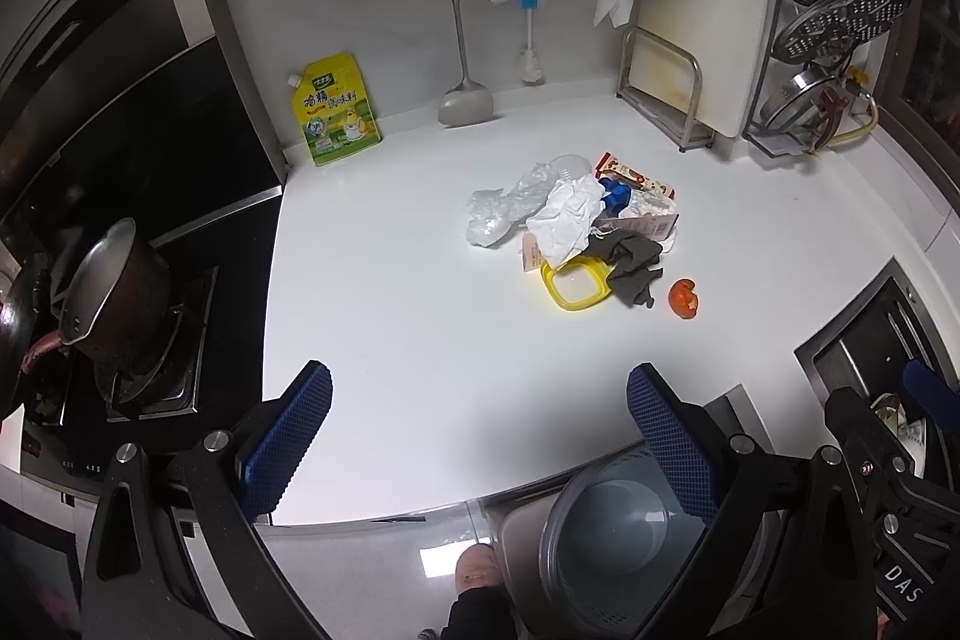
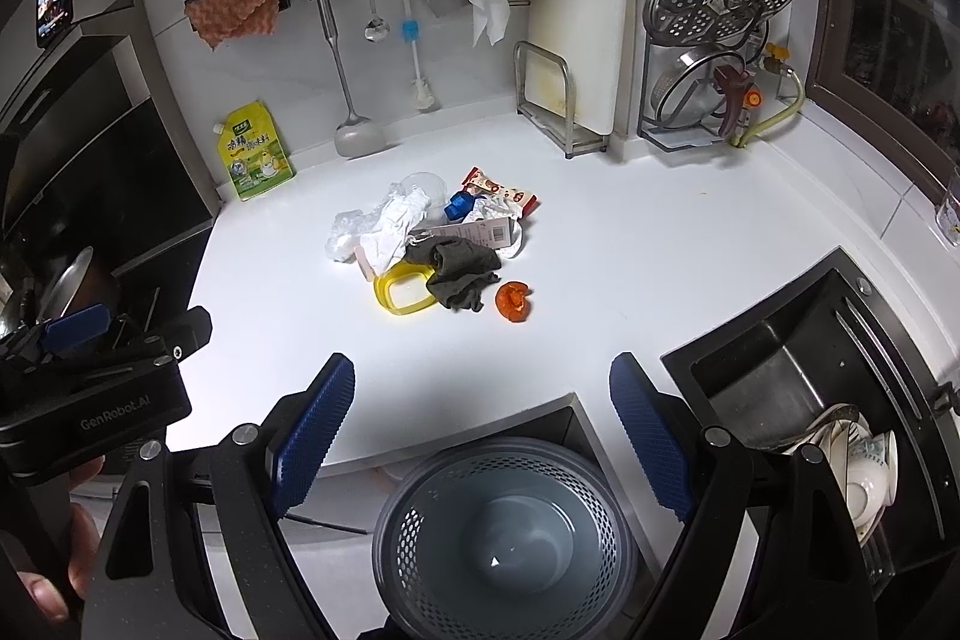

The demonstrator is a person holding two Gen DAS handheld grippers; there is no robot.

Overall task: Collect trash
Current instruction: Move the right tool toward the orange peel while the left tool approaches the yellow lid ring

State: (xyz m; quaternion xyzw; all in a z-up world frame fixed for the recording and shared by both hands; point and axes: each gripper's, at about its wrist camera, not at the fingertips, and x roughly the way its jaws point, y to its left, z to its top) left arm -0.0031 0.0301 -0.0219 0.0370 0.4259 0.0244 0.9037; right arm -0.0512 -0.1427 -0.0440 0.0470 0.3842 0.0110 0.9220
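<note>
A heap of trash lies mid-counter: crumpled white paper (image 1: 567, 214) (image 2: 393, 226), clear plastic wrap (image 1: 501, 211) (image 2: 345, 232), a dark grey rag (image 1: 630, 265) (image 2: 459, 268), a yellow lid (image 1: 573, 287) (image 2: 403, 293), a snack wrapper (image 1: 636, 175) (image 2: 501, 187), a blue cap (image 1: 615, 196) (image 2: 459, 205) and an orange peel (image 1: 684, 299) (image 2: 513, 301). A grey perforated trash basket (image 1: 618, 544) (image 2: 498, 538) stands on the floor below the counter edge. My left gripper (image 1: 480, 400) and right gripper (image 2: 480, 394) are both open and empty, held above the counter's near edge.
A stove with a pot (image 1: 114, 292) is at the left. A sink (image 2: 780, 376) with dishes is at the right. A yellow seasoning pouch (image 1: 336, 109), hanging utensils, a cutting board (image 2: 576, 10) and a lid rack (image 2: 720, 10) line the back wall.
</note>
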